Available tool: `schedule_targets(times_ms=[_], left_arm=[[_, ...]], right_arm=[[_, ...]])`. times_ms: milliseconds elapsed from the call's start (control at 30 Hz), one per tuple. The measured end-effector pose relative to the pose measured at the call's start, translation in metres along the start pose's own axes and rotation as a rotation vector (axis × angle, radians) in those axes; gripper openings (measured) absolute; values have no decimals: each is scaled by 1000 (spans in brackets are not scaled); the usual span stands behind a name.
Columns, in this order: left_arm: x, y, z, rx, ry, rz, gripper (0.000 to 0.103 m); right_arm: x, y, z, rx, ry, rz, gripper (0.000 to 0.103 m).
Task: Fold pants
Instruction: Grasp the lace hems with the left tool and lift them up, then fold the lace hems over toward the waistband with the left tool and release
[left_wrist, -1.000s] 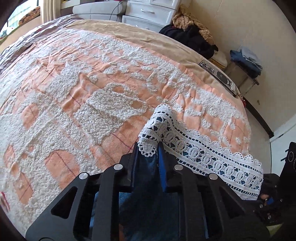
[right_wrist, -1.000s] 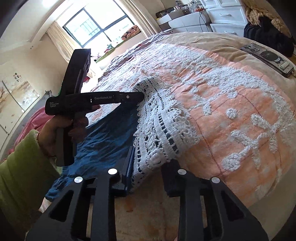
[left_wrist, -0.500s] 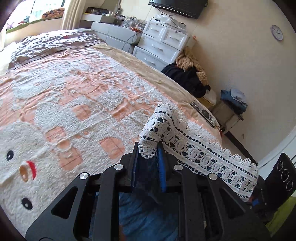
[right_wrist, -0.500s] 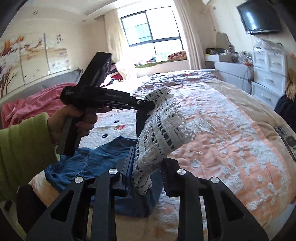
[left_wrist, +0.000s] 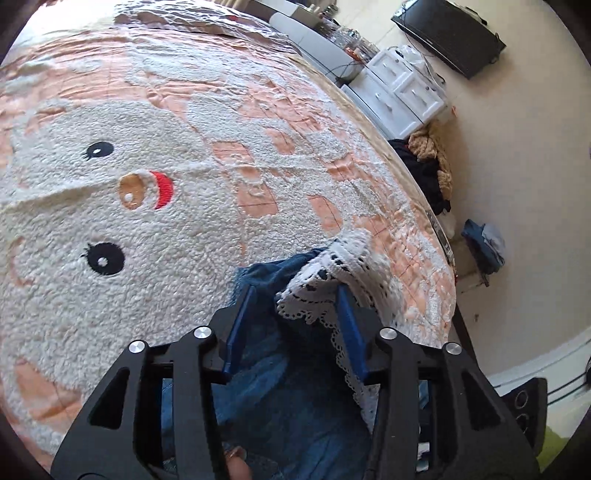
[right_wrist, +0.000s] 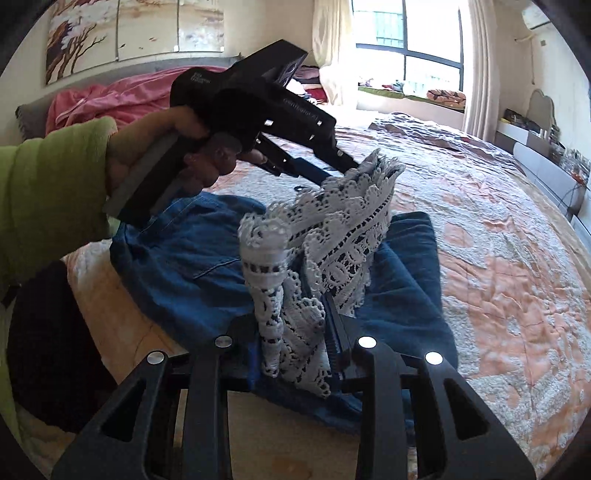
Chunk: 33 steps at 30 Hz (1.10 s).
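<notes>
Two claws are working the lace hem of the pants (right_wrist: 207, 266), which are lying on the bed (right_wrist: 498, 280) as blue denim already doubled over itself, with the waistband end toward the person's side. We are holding the left claw (left_wrist: 295, 317) with its jaws apart: the blue pads are standing clear of each other, and the white lace cuff (left_wrist: 332, 280) is draping loosely across the gap and over the right-hand pad, not pinched. In the right wrist view the left claw (right_wrist: 351, 168) is sitting at the far top corner of the lace, with the left hand (right_wrist: 177, 155) gripping its handle. We are keeping the right claw (right_wrist: 295, 350) lower and nearer, at the other end of the hem; the lace (right_wrist: 332, 236) is hanging between its fingers, yet we cannot tell whether they are pressing it or merely flanking it.

The long axis of the hem is running from the right claw up and away toward the left one, so the lace band is standing raised above the denim, not lying flat. The denim is dark and soft, showing seam stitching; the lace is stiff enough to be holding ruffled folds. We are judging that the fold is nearly laid, and that the hem needs setting down squarely onto the denim beneath it.
</notes>
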<state>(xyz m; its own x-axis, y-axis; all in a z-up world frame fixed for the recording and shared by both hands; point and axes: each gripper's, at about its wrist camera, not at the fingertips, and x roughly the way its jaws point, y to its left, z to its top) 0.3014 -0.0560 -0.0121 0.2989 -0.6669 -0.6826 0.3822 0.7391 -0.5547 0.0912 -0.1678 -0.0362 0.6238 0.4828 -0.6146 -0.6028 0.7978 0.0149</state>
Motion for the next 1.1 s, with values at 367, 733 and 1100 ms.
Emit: schedule_targets(times_ms=[367,733,1100], left_arm=[[-29,37,-36,-265,-53,-171,59],[4,25,-24,-267,2,-80,69],[12,15,-17,-199,-5,-35,16]], right_arm=[[-25,13,-6,35,-92,188,61],[-2,-131,39,400,-2,19,69],[114,-173,51,462,271,189,21]])
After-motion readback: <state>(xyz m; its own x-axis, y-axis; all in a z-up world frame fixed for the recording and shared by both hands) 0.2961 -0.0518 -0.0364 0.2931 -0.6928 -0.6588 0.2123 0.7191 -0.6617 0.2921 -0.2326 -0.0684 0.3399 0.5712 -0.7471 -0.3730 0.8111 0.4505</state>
